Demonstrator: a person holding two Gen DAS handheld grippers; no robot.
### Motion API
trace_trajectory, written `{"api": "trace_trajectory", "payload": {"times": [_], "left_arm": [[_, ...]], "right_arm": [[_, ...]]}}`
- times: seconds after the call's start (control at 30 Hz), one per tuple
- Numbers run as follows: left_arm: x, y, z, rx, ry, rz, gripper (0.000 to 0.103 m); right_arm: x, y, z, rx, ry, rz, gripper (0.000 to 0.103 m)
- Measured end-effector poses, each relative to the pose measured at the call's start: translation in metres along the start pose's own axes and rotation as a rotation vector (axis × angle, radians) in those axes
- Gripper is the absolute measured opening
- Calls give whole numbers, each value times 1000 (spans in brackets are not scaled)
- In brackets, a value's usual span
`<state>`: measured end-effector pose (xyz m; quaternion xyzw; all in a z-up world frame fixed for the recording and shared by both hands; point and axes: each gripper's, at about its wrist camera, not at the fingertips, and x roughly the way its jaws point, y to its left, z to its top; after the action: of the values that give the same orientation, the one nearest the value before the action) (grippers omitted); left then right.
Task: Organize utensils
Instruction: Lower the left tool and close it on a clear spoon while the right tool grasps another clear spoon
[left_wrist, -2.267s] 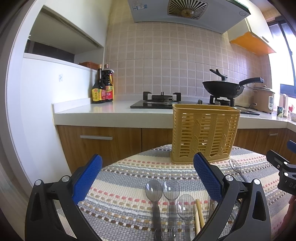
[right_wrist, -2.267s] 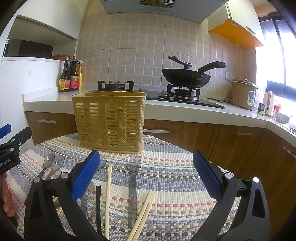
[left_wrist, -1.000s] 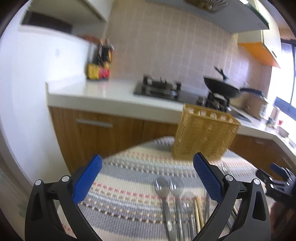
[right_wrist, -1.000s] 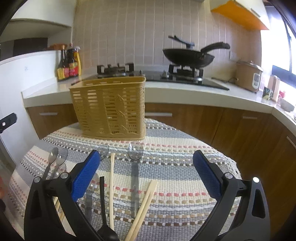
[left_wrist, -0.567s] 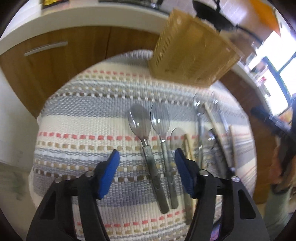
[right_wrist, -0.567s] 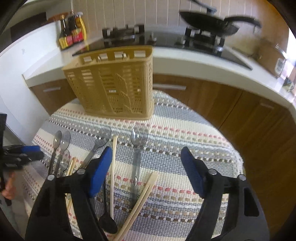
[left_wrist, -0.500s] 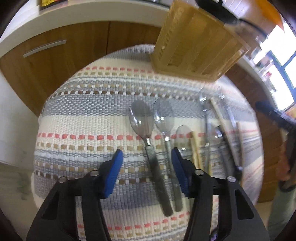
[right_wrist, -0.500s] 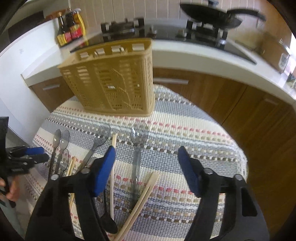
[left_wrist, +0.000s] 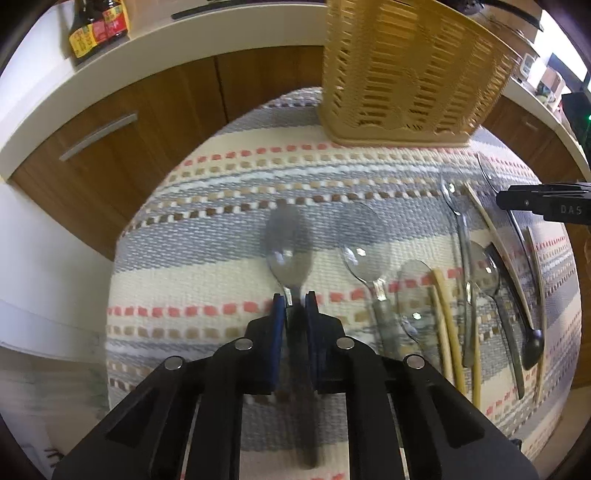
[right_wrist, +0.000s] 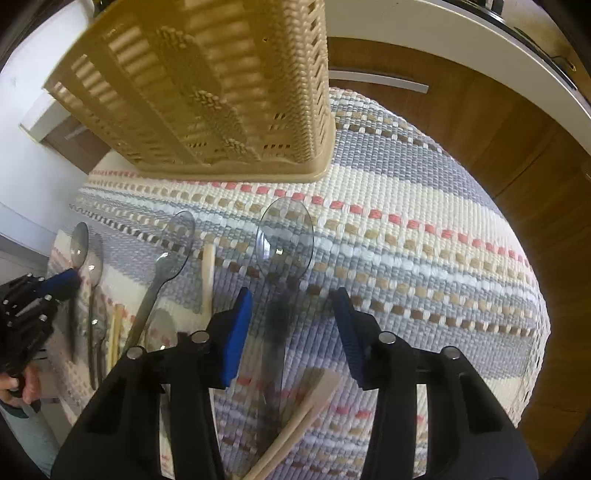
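Several spoons and chopsticks lie on a striped woven mat in front of a tan slotted basket. My left gripper points steeply down, and its closing blue pads pinch the neck of the leftmost metal spoon. My right gripper is over the clear spoon. Its jaws are closing with the spoon's handle between them, and there is still a gap on each side. The right gripper's tip shows at the right edge of the left wrist view. The left gripper shows at the left edge of the right wrist view.
Two more spoons, yellow chopsticks and a black spoon lie to the right of the left gripper. A chopstick pair lies under the right gripper. Wooden cabinets and a white counter with sauce bottles stand behind the round table.
Both grippers tipped downward and sank toward the mat. The left jaws went from wide open to closed on the leftmost spoon's neck. The right jaws narrowed around the clear spoon's handle.
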<state>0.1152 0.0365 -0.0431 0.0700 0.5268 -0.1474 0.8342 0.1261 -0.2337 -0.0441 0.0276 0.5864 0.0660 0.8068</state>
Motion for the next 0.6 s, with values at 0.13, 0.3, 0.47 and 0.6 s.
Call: {"api": "trace_trajectory", "payload": {"times": [0.13, 0.3, 0.47, 0.6], "left_arm": [[6, 8, 9, -4, -7, -31, 10], [13, 6, 17, 26, -11, 24, 29], [21, 9, 40, 26, 1, 24, 46], [37, 15, 67, 12, 22, 12, 42]], "right_arm": [[5, 6, 10, 3, -3, -17, 43], [11, 11, 23, 4, 4, -35, 43], [13, 10, 36, 11, 29, -21, 43], [15, 12, 45, -13, 42, -42, 43]]}}
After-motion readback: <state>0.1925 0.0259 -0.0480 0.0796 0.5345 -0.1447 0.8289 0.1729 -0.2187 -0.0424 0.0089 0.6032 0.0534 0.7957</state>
